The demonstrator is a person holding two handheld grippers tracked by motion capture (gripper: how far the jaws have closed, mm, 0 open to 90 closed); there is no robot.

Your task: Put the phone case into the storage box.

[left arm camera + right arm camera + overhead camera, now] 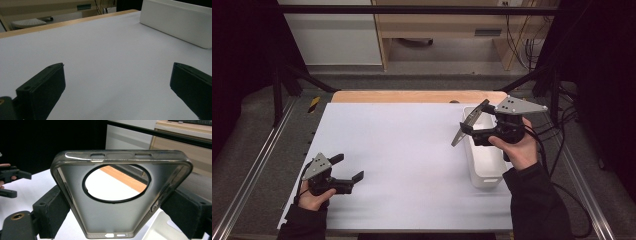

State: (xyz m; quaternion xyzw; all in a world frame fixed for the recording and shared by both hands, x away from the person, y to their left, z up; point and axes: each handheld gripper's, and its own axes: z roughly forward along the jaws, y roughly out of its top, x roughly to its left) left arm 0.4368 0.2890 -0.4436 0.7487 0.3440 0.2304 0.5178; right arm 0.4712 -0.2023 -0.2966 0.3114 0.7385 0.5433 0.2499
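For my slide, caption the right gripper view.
Right tongs clamp a smoky phone case with a round camera hole, above a white bin.

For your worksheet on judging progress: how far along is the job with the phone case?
Done: the right hand-held gripper has clamped the phone case by its sides and holds it tilted above the white bin. In hand: carrying the case. Left: setting it down, likely on the white mat or in the bin. The left hand-held gripper sits open, holding nothing.
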